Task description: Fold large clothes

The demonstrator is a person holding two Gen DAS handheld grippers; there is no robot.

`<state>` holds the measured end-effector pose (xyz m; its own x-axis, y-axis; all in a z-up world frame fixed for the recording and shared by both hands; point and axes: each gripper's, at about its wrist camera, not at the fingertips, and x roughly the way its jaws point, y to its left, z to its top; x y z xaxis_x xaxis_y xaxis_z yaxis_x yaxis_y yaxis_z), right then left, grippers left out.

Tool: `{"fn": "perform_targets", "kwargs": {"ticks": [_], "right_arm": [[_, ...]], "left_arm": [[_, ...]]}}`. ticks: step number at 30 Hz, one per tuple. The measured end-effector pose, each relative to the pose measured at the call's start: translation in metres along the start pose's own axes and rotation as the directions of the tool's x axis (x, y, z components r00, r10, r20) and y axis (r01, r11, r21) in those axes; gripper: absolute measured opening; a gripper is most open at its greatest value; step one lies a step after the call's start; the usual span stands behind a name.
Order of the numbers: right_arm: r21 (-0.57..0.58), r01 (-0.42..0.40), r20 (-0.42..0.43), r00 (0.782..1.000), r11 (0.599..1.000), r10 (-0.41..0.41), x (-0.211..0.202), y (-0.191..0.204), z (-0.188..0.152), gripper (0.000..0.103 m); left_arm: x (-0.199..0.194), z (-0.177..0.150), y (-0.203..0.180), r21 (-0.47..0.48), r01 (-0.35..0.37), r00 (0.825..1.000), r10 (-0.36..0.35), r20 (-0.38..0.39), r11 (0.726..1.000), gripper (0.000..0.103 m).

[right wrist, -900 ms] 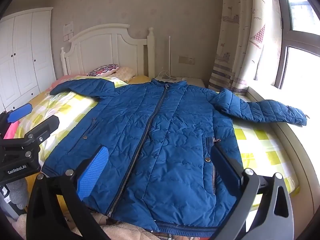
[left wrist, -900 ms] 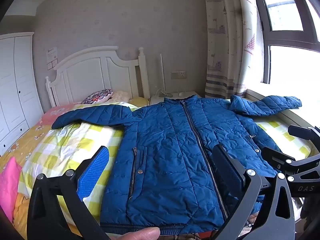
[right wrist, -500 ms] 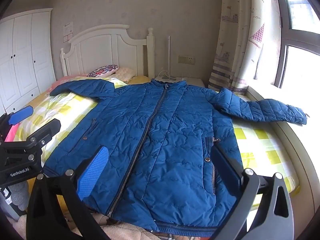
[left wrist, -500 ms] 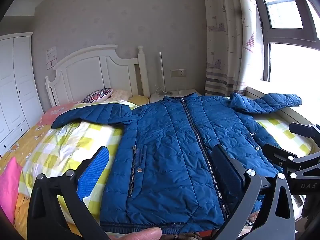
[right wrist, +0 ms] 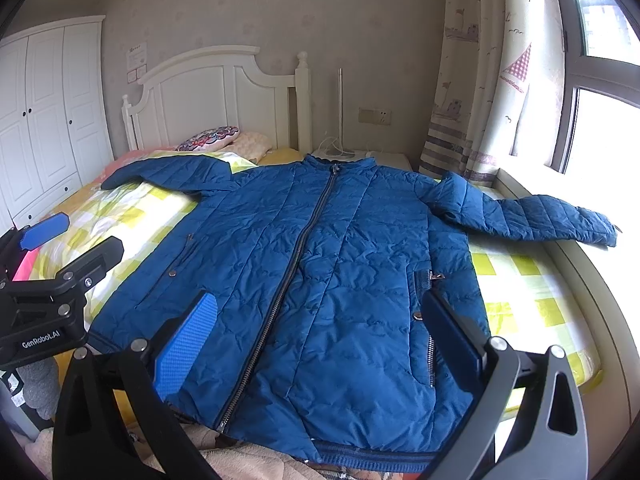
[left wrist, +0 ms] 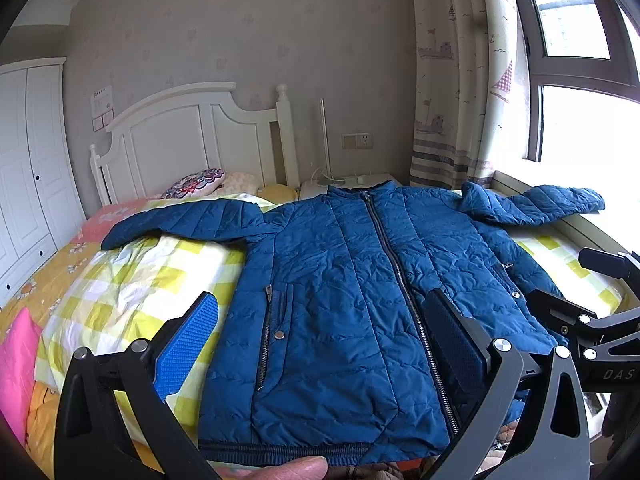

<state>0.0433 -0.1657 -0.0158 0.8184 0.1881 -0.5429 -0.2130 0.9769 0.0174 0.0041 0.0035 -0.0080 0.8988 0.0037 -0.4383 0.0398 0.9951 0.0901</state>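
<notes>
A blue quilted jacket (left wrist: 352,280) (right wrist: 320,264) lies zipped and face up on the bed, collar toward the headboard and both sleeves spread out to the sides. My left gripper (left wrist: 320,340) hovers above the jacket's lower half, wide open, nothing between its blue pads. My right gripper (right wrist: 320,340) also stands wide open over the hem area, holding nothing. The right gripper's frame shows at the right edge of the left wrist view, and the left gripper's frame at the left edge of the right wrist view. A fingertip (left wrist: 296,470) shows at the bottom.
The bed has a yellow-checked cover (left wrist: 132,292) and a white headboard (right wrist: 216,96). Pillows (right wrist: 208,138) lie at its head. White wardrobe doors (right wrist: 48,120) stand left. A curtain (right wrist: 480,80) and bright window (right wrist: 600,128) are right, with a sill along the bed.
Both views have shifted only slightly; the jacket lies as before and both grippers stay wide open.
</notes>
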Motion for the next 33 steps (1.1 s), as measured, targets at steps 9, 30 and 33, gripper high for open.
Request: {"fn": "perform_targets", "kwargs": {"ticks": [9, 30, 33], "right_arm": [[0.003, -0.004, -0.006, 1.000, 1.000, 0.004, 0.0000, -0.0001, 0.0006, 0.101], [0.009, -0.014, -0.021, 1.000, 1.000, 0.014, 0.0059, -0.0009, -0.0038, 0.101], [0.010, -0.014, -0.022, 1.000, 1.000, 0.014, 0.0061, -0.0010, -0.0038, 0.101]], "left_arm": [[0.0025, 0.0011, -0.0008, 0.000, 0.003, 1.000, -0.003, -0.009, 1.000, 0.099], [0.0059, -0.0027, 0.0010, -0.014, 0.004, 0.999, -0.004, -0.034, 1.000, 0.099], [0.0083, -0.0014, 0.0019, -0.016, 0.004, 0.999, -0.004, -0.037, 1.000, 0.099]]}}
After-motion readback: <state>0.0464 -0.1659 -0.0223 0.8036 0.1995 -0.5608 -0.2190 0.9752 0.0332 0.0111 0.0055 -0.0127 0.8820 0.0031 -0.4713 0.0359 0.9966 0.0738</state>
